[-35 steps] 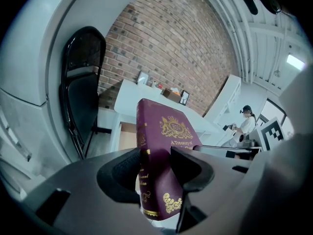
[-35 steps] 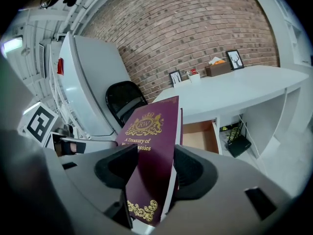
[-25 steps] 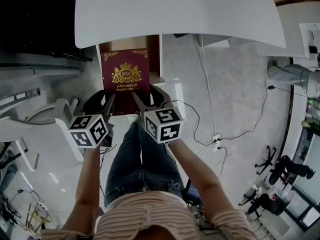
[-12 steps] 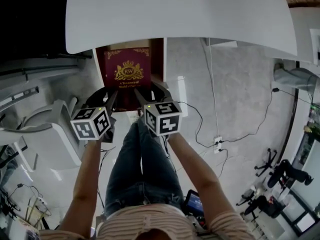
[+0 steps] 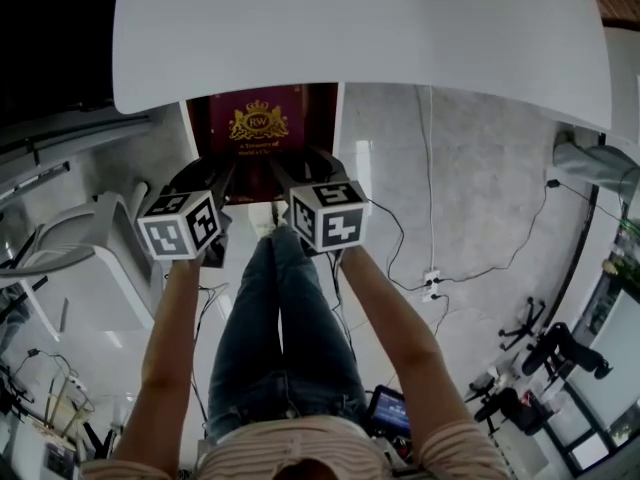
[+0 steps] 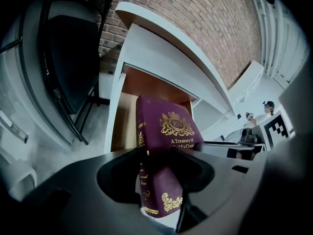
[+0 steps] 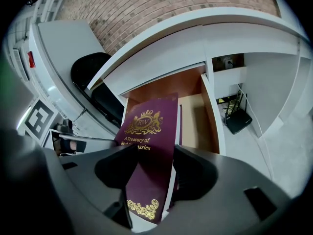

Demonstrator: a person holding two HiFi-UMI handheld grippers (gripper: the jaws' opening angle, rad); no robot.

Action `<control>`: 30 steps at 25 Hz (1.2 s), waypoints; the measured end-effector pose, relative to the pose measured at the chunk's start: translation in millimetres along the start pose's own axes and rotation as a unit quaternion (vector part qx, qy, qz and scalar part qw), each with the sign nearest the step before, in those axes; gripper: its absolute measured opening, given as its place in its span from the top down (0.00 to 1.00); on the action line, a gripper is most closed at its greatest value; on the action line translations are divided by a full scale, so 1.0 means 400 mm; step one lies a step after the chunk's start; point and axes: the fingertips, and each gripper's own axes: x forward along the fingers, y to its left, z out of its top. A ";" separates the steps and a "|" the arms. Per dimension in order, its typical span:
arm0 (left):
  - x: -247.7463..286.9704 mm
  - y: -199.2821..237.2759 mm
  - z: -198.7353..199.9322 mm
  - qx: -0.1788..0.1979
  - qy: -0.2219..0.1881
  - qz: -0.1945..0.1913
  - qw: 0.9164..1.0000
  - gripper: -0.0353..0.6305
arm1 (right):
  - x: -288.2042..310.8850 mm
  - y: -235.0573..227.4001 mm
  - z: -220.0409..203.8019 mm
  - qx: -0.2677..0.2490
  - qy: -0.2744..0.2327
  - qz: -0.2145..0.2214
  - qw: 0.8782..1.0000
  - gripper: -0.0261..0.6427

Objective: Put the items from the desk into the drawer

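A maroon book (image 5: 257, 128) with a gold crest lies tilted over the open drawer (image 5: 326, 118), whose wooden inside shows under the white desk (image 5: 360, 28). Both grippers hold the book's near end. My left gripper (image 5: 220, 180) is shut on the book's (image 6: 168, 131) spine corner, and my right gripper (image 5: 284, 178) is shut on the near right edge of the book (image 7: 151, 131). The book's far end reaches into the drawer (image 6: 122, 129), under the desk's front edge. In the right gripper view the drawer's (image 7: 194, 116) pale floor shows beside the book.
A white chair (image 5: 80, 258) stands at the left of my legs. Cables (image 5: 430, 198) and a power strip (image 5: 432, 280) lie on the floor to the right. A black chair (image 6: 68, 58) stands left of the drawer, and a black box (image 7: 238, 117) sits under the desk.
Both grippers have carried the book forward; its far end now sits further under the desk edge and deeper in the drawer.
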 end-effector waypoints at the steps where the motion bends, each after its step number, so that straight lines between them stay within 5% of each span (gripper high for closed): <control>1: 0.005 0.003 0.003 -0.003 0.000 0.001 1.000 0.65 | 0.007 -0.002 0.004 -0.001 0.001 0.001 1.000 0.61; 30: 0.157 0.090 0.077 0.014 -0.035 0.061 0.997 0.67 | 0.176 -0.073 0.075 -0.034 -0.057 -0.026 0.997 0.61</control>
